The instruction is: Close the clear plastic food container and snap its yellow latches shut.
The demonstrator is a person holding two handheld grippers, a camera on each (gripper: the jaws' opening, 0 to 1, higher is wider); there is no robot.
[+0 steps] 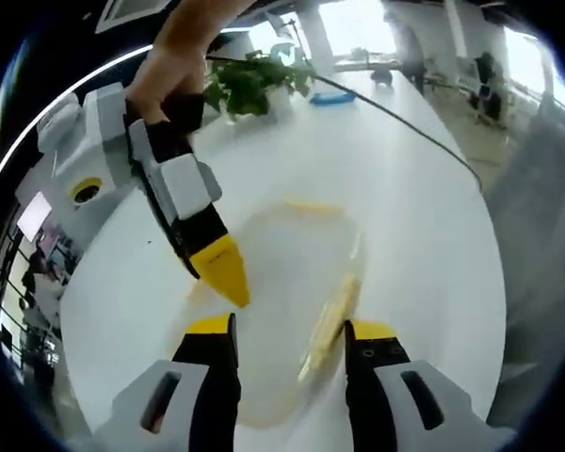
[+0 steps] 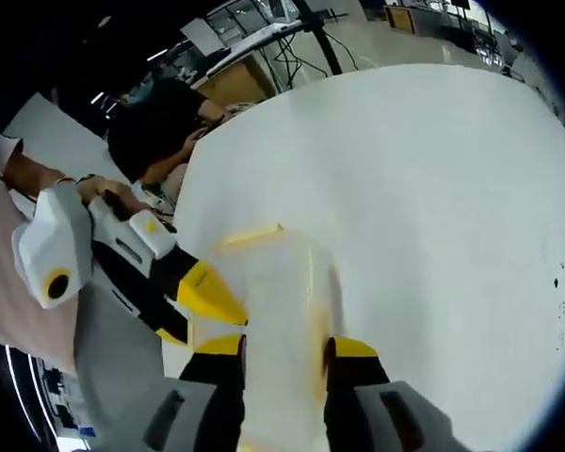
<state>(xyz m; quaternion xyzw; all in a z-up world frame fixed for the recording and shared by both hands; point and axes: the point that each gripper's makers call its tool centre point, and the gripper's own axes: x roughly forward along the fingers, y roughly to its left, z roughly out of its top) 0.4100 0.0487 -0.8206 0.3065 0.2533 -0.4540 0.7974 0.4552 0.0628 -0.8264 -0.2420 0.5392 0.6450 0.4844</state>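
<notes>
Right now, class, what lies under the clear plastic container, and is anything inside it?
The container rests on the white table. Motion blur hides its inside; yellow latches show at its edges.

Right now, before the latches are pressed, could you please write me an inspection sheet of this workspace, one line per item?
Surface: white table, bare around the work.
Job's things: clear container lies flat with lid on it; yellow latches along its edges, blurred, so locked or not cannot be told.
Clutter: blue object at the far end.
Grippers: left gripper open over the container; right gripper open, one yellow tip at the container's edge.
Cables: black cable crosses the table.
Surroundings: green plant, bright windows, a seated person beyond the table.
</notes>
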